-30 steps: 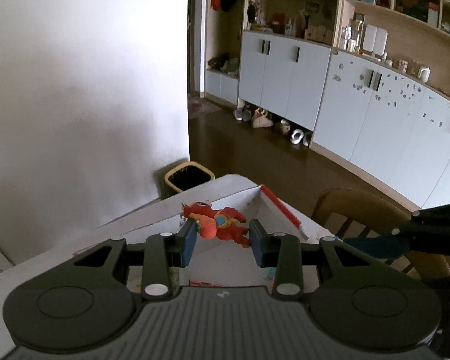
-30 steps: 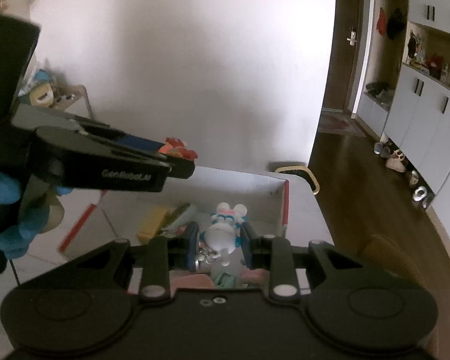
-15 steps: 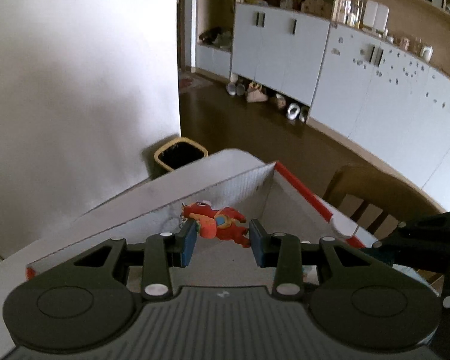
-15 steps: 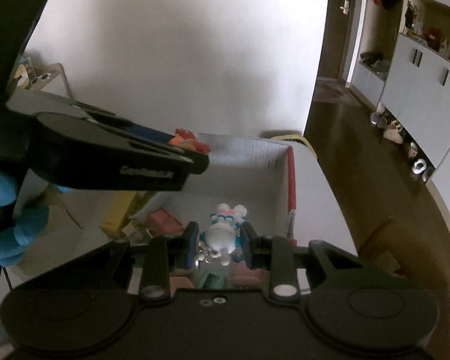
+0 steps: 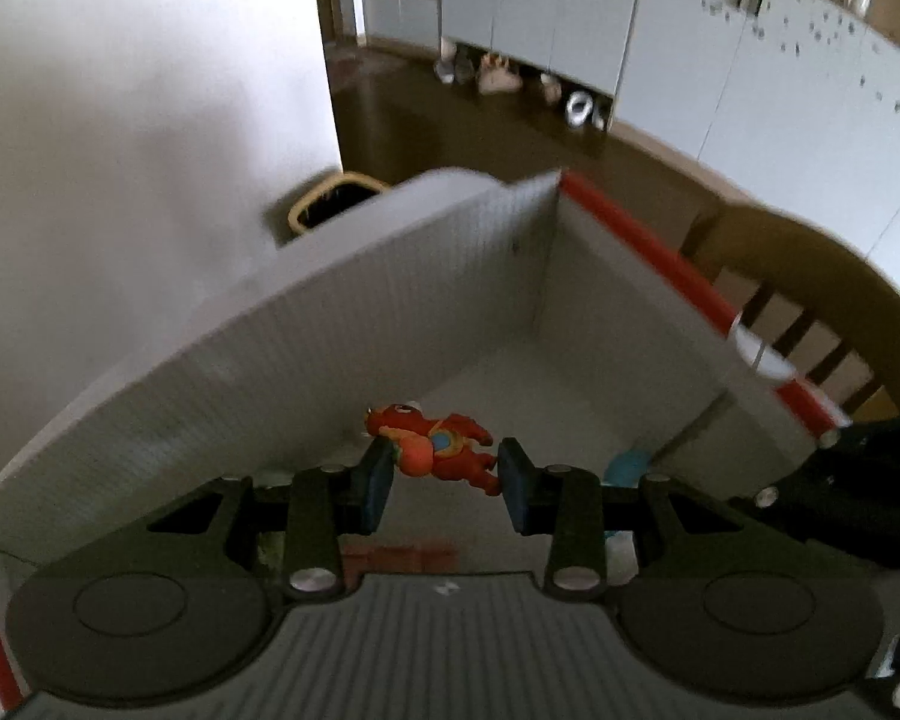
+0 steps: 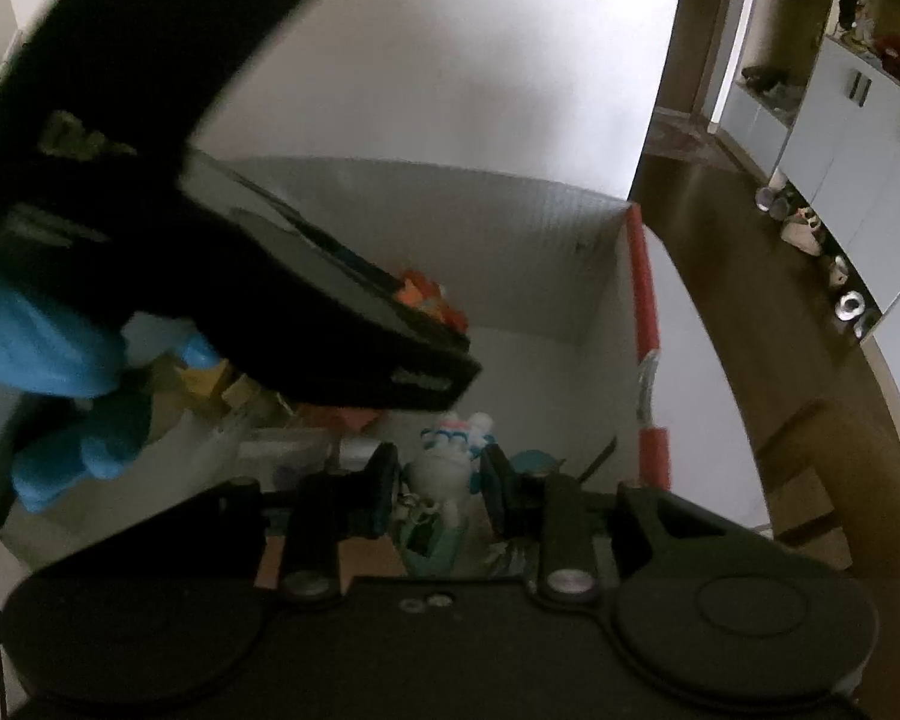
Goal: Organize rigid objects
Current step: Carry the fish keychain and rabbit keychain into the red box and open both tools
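My left gripper (image 5: 444,468) is shut on a red and orange toy figure (image 5: 435,450) and holds it inside a white corrugated box (image 5: 342,324) with a red rim. My right gripper (image 6: 438,474) is shut on a white toy mouse figure (image 6: 444,462) with blue trim, low inside the same box (image 6: 546,252). In the right wrist view the left gripper's dark body (image 6: 306,300) crosses above, with the red toy (image 6: 432,297) at its tip. A blue-gloved hand (image 6: 48,354) holds it.
Several small toys lie on the box floor at the left (image 6: 222,384). A wooden chair (image 5: 810,300) stands right of the box. A yellow-rimmed bin (image 5: 336,204) sits on the floor behind it. White cabinets (image 5: 720,60) line the far wall.
Both grippers have gone down into the box with their toys still held. The box walls now fill much more of both views.
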{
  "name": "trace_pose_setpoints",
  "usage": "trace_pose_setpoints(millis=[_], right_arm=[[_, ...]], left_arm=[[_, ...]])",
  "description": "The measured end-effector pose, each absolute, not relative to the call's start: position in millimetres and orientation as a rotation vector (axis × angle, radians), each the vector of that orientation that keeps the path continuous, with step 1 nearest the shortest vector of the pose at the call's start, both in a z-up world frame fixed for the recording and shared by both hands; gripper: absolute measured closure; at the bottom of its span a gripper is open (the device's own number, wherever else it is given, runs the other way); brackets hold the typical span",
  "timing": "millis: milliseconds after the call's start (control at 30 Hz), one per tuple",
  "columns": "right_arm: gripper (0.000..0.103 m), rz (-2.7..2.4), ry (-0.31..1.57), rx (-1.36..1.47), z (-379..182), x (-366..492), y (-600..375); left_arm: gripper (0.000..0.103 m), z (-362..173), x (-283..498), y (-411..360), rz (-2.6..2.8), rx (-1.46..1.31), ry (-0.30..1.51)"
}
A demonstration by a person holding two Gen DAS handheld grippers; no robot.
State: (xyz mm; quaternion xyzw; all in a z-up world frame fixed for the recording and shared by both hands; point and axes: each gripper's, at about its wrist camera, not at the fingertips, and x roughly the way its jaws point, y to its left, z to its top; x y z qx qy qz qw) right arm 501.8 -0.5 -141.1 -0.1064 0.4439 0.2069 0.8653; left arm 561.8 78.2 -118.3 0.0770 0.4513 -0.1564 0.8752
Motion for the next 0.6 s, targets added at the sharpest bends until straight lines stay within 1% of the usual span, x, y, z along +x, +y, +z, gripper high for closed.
trace_pose_setpoints(millis=[67, 600], right_arm=[[0.075, 0.436, 0.942, -0.225, -144.1, 501.3, -0.4], [0.074, 0.427, 0.975, -0.192, -145.9, 497.5, 0.0]], left_arm=[[0.065, -126.4, 564.5, 75.7, -0.332, 0.182, 0.983], [0.064, -154.4, 568.2, 81.3, -0.292, 0.203, 1.100]])
